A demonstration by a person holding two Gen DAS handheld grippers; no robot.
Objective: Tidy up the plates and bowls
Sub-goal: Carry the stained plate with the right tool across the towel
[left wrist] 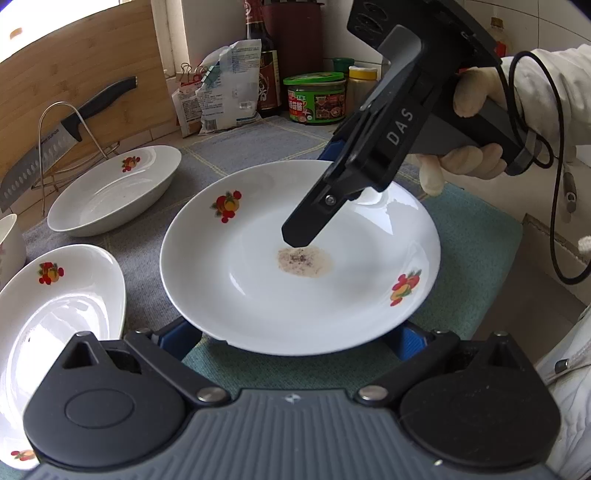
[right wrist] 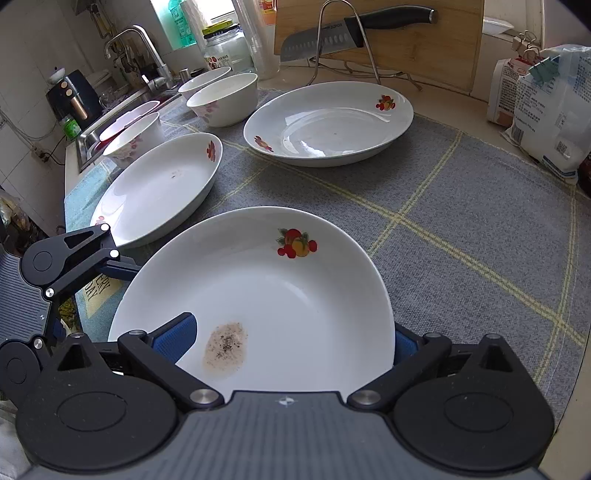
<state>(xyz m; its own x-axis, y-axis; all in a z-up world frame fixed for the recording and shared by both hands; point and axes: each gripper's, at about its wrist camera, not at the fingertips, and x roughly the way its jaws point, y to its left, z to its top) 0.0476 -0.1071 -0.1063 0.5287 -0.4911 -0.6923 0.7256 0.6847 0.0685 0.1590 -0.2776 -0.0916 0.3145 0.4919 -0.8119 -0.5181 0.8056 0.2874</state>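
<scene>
While the stained plate (left wrist: 295, 258) sits on the teal mat (left wrist: 476, 258) near the counter's front edge, both tools have hold of it from different sides. The left gripper (left wrist: 299, 343) has its blue pads spread fairly wide, and the near rim sits between them, though I can't tell if they're actually pinching. The right gripper (right wrist: 291, 339) has one blue pad lying over the rim inside the plate and the other outside it, so it looks clamped on that edge. Two more plates (right wrist: 328, 122) (right wrist: 159, 188) lie well apart on the grey cloth (right wrist: 461, 229), with bowls (right wrist: 225, 98) further back by the sink (right wrist: 110, 122). The right half of the cloth is bare, plenty of room there. A knife (right wrist: 354, 31) stands in a rack by the cutting board.
</scene>
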